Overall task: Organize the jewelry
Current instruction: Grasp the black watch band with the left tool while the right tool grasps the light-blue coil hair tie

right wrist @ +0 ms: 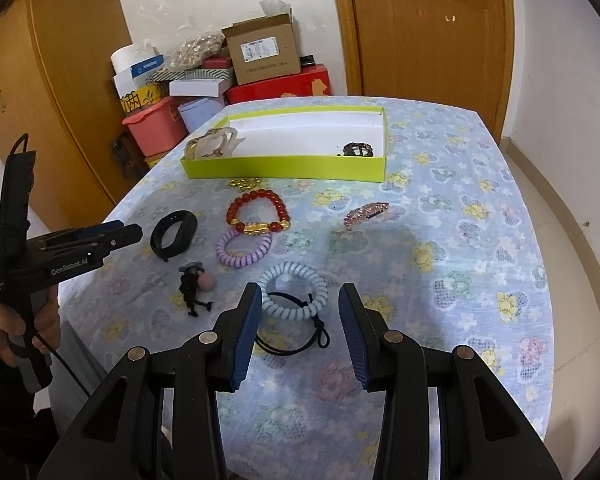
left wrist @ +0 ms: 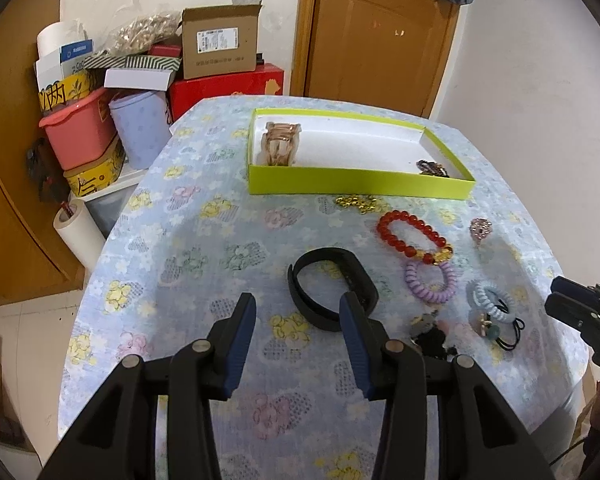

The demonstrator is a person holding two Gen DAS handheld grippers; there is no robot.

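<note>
Right wrist view: green box (right wrist: 284,170) holds gold bangles (right wrist: 210,146) and a dark clip (right wrist: 358,149) (both claws released).

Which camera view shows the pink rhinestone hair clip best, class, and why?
The right wrist view: the pink rhinestone hair clip lies side-on, its whole curved length visible on the tablecloth. In the left wrist view the same clip appears end-on and foreshortened, a small sparkly blob near the table's right edge.
</note>
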